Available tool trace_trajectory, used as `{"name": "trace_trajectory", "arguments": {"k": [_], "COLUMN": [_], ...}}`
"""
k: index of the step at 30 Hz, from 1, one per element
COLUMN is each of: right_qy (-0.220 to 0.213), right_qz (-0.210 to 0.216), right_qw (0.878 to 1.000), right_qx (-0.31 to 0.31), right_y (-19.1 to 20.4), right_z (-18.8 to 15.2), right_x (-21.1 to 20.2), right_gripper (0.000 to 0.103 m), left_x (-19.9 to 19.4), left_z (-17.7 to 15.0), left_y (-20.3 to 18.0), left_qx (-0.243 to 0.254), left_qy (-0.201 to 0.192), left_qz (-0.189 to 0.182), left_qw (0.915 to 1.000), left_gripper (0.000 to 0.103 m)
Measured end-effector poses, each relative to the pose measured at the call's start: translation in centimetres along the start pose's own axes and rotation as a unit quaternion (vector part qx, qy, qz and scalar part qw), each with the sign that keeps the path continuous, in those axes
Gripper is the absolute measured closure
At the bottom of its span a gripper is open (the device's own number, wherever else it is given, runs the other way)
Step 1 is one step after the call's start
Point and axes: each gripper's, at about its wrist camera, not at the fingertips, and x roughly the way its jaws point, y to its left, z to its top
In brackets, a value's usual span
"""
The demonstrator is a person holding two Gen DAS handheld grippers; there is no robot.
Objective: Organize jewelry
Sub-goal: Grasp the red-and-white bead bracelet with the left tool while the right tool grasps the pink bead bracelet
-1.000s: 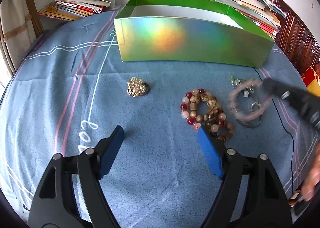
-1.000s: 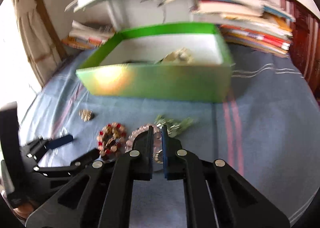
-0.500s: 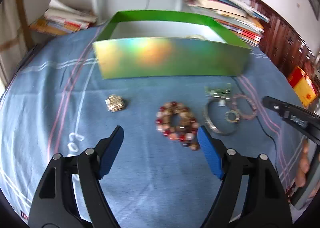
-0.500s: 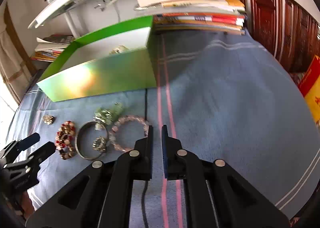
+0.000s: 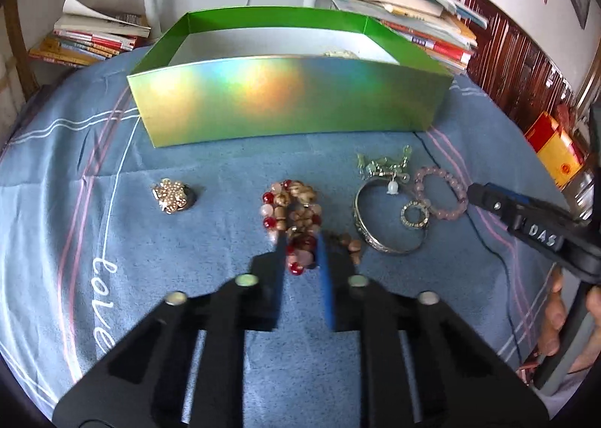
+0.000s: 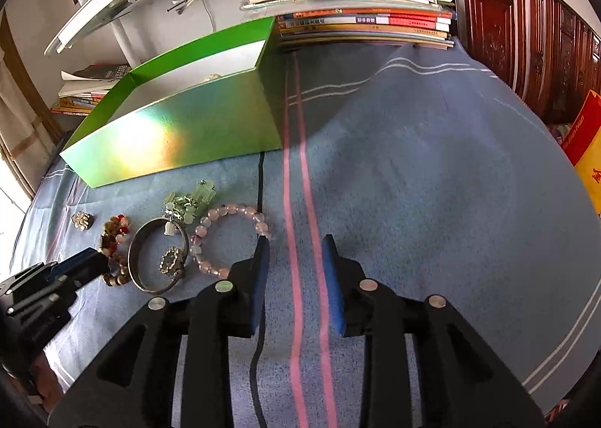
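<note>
With the left tongs (image 5: 300, 251) clenched on the near beads of the red-and-brown beaded bracelet (image 5: 292, 210) lying on the blue cloth surface (image 5: 188, 315), lift it slowly toward the shiny green cardboard box (image 5: 289, 97) at the far side, while the right tongs (image 6: 293, 262) are opening with nothing between them.

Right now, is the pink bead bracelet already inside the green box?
No, the pink bead bracelet lies on the blue cloth in front of the green box, beside the silver bangle.

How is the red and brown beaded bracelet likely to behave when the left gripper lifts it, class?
The beaded bracelet will probably sag: it lies bunched in loose coils, so it looks strung, not rigid. The left gripper pinches only a few beads, so the rest may dangle and swing. Its round, glossy beads could slip between the pads.
</note>
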Motion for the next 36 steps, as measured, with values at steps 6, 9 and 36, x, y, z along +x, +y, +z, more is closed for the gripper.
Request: {"name": "trace_trajectory", "arguments": {"k": [6, 9, 36], "right_qy": [0.000, 0.000, -0.007], "right_qz": [-0.001, -0.001, -0.010], "right_qw": [1.000, 1.000, 1.000], "right_qx": [-0.003, -0.003, -0.014], "right_y": [0.1, 0.1, 0.6], "right_z": [0.0, -0.1, -0.3], "right_x": [0.0, 0.0, -0.2], "right_gripper": [0.074, 0.072, 0.052], "left_x": [-1.8, -3.0, -0.9], "left_z": [0.3, 0.5, -0.8], "left_y": [0.9, 1.5, 3.8], "left_qx": [-0.012, -0.019, -0.021], "left_qy": [-0.018, -0.031, 0.010], "left_qz": [0.001, 0.002, 0.080], "left_qw": [0.9998, 0.9993, 0.9965], "left_gripper": [0.093, 0.093, 0.070]}}
